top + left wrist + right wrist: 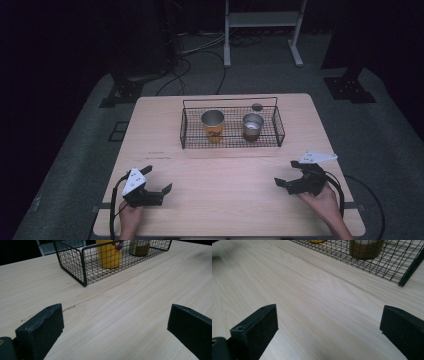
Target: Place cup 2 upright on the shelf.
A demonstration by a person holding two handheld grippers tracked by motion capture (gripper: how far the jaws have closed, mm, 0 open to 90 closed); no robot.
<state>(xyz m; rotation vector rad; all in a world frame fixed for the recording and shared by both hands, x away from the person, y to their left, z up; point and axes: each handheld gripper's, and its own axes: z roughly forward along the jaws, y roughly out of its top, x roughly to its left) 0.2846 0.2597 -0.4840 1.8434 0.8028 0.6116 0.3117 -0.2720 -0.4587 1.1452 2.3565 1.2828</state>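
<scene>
A black wire basket (185,131) stands at the far middle of the light wooden table (225,175). Inside it are a yellow cup (213,125) on the left and a brownish metal cup (252,126) on the right. My left gripper (159,179) rests near the front left, open and empty. My right gripper (287,174) rests near the front right, also open and empty. In the left gripper view the basket (83,272) and yellow cup (110,253) lie ahead, beyond the wide-apart jaws. In the right gripper view the metal cup (365,248) sits inside the basket (409,270).
A small dark disc (257,106) lies on the table behind the basket. Beyond the table are a white frame stand (262,30), dark stand feet (122,92) and cables on grey floor. Bare wood stretches between the grippers and the basket.
</scene>
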